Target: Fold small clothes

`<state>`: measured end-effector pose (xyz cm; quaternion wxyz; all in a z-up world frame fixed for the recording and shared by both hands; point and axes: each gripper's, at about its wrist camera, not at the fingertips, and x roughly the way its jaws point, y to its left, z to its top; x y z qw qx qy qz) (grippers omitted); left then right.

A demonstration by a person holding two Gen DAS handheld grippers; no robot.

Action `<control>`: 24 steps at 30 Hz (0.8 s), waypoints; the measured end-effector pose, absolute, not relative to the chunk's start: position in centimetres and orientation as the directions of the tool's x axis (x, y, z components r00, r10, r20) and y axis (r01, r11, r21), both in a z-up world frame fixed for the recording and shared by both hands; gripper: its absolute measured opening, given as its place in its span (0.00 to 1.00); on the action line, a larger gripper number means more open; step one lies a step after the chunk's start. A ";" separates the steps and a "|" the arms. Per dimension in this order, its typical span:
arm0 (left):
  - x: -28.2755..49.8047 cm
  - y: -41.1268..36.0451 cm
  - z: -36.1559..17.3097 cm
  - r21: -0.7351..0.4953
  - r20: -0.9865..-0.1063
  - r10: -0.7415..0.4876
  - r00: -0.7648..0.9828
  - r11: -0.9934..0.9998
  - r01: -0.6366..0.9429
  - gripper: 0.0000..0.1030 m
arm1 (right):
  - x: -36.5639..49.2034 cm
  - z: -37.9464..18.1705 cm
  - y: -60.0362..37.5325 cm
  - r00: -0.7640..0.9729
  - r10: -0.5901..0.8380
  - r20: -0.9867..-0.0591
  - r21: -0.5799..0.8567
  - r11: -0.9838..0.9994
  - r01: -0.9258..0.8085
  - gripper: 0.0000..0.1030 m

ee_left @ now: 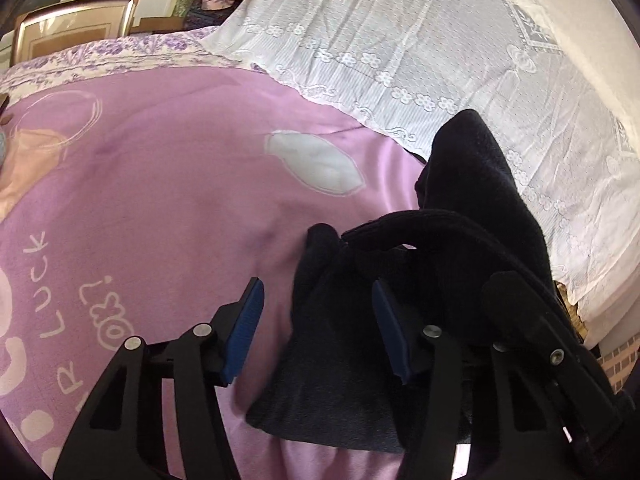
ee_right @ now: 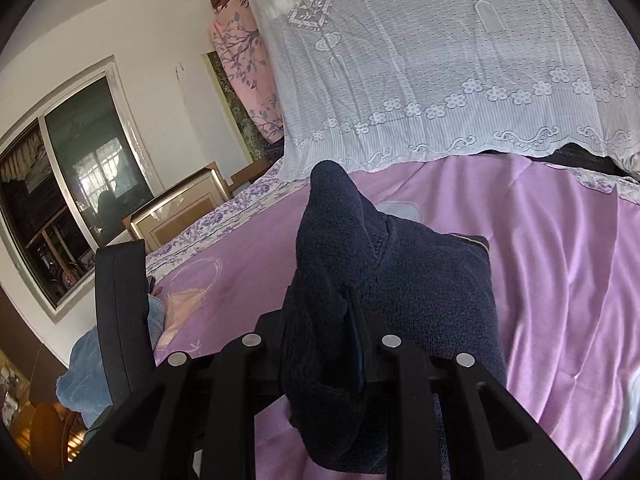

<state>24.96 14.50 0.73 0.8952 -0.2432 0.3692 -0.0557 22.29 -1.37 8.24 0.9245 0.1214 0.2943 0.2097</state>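
A dark navy knitted garment [ee_left: 332, 364] lies bunched on the pink bedsheet [ee_left: 160, 200]. My left gripper [ee_left: 316, 320] is open, its blue pads on either side of a fold of the garment, with one dark part draped over the right finger. In the right wrist view my right gripper [ee_right: 320, 344] is shut on a bunched fold of the same navy garment [ee_right: 420, 280], which rises in a peak in front of the fingers. The left gripper's black body [ee_right: 120, 320] shows at the left of that view.
A white lace cover [ee_left: 400, 40] lies over the far part of the bed [ee_right: 440, 60]. A light blue cloth [ee_right: 88, 364] sits at the bed's left edge. A wooden nightstand [ee_right: 180, 208] and a window [ee_right: 60, 200] stand beyond the bed.
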 end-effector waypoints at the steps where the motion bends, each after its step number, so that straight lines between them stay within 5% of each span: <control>1: 25.0 14.9 0.2 -0.479 -0.648 -0.278 0.709 0.873 -0.096 0.53 | 22.6 7.9 -0.9 0.732 0.461 -0.502 0.351 0.882 -0.314 0.24; 7: 25.9 17.5 -4.0 -0.508 -0.761 -0.304 0.573 0.828 -0.236 0.54 | 23.4 3.7 0.3 0.668 0.486 -0.564 0.398 0.869 -0.296 0.25; 11: 25.2 20.9 -4.8 -0.720 -0.628 -0.459 0.629 0.649 -0.246 0.72 | 21.9 1.3 2.6 0.666 0.405 -0.627 0.224 0.912 -0.343 0.26; 14: 25.2 20.8 -4.7 -0.696 -0.646 -0.436 0.626 0.674 -0.249 0.73 | 20.3 0.3 4.2 0.687 0.355 -0.634 0.109 0.921 -0.375 0.32; 19: 25.5 21.3 -4.2 -0.757 -0.581 -0.518 0.628 0.627 -0.184 0.73 | 20.0 0.8 2.7 0.636 0.478 -0.606 0.226 0.870 -0.438 0.47; 24: 26.5 21.1 -3.9 -0.822 -0.489 -0.607 0.626 0.561 -0.099 0.74 | 17.9 2.0 -0.8 0.634 0.544 -0.550 0.221 0.827 -0.518 0.47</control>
